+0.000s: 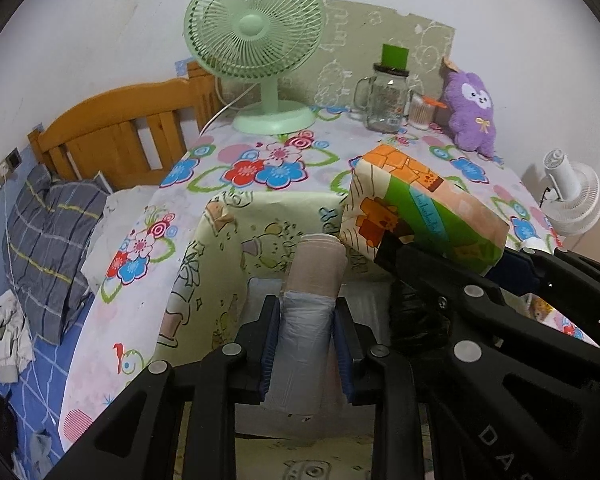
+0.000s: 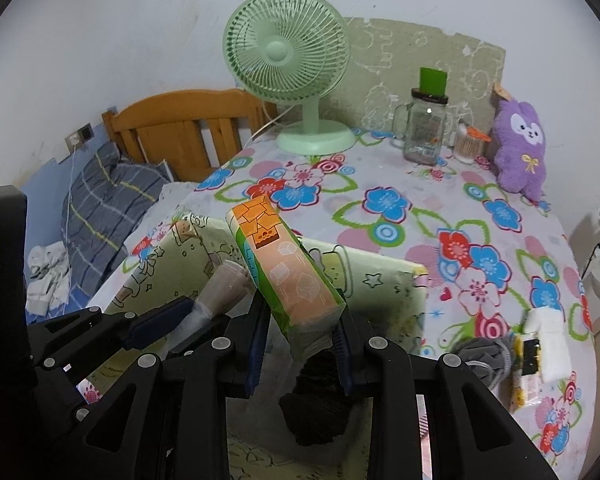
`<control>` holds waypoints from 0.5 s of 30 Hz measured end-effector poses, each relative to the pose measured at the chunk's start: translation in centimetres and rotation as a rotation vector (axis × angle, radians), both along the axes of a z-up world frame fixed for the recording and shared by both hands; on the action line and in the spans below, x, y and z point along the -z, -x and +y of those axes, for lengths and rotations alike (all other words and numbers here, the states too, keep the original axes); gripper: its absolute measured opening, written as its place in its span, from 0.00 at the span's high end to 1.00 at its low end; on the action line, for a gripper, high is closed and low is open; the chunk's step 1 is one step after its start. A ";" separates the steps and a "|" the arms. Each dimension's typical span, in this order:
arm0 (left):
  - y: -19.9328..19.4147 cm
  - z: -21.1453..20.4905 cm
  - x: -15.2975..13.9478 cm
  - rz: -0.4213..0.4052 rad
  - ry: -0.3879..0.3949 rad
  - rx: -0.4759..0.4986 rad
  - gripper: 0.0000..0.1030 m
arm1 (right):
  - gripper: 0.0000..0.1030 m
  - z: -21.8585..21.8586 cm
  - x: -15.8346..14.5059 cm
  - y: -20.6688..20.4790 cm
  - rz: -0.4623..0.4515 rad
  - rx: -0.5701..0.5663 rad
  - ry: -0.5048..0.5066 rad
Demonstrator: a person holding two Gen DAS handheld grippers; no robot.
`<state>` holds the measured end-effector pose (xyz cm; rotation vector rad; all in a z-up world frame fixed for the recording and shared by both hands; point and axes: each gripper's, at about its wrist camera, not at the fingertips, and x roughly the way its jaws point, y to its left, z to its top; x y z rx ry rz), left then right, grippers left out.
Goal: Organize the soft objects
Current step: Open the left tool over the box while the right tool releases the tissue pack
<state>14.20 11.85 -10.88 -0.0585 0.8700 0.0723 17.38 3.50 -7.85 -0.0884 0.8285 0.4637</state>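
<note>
My left tool (image 1: pixel 306 344) grips a rolled pad (image 1: pixel 314 280) and my right tool (image 2: pixel 300 350) grips a tissue pack (image 2: pixel 288 272), both held above the floral-clothed surface (image 2: pixel 420 216) bearing a green fan (image 2: pixel 288 56), glass jar (image 2: pixel 424 128) and purple plush (image 2: pixel 520 140); a wooden bed (image 1: pixel 116 128) stands beside it.

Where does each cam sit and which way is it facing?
Left wrist: on the left gripper, angled down over the table edge; own fingers clamp a roll of bags; right gripper intrudes at right.
Right wrist: on the right gripper, same heading; own fingers clamp a tissue pack; left gripper at lower left.
Shared: green fan, glass jar, purple plush, floral tablecloth, bed headboard.
</note>
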 end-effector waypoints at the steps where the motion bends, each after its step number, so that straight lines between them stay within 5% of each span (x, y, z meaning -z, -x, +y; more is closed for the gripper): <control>1: -0.1 0.1 0.1 0.003 -0.001 -0.004 0.71 | 0.68 0.1 0.1 -0.1 0.005 -0.003 0.001; 11: -0.5 0.5 0.5 0.011 0.012 -0.012 0.68 | 0.66 0.8 1.0 -1.3 0.035 -0.022 0.027; 13: -0.5 0.4 0.4 0.013 0.022 -0.006 0.64 | 0.59 0.8 1.1 -1.5 0.046 -0.021 0.027; 15: -0.5 0.3 0.3 0.013 0.034 0.008 0.58 | 0.40 0.7 1.2 -1.6 0.052 -0.008 0.030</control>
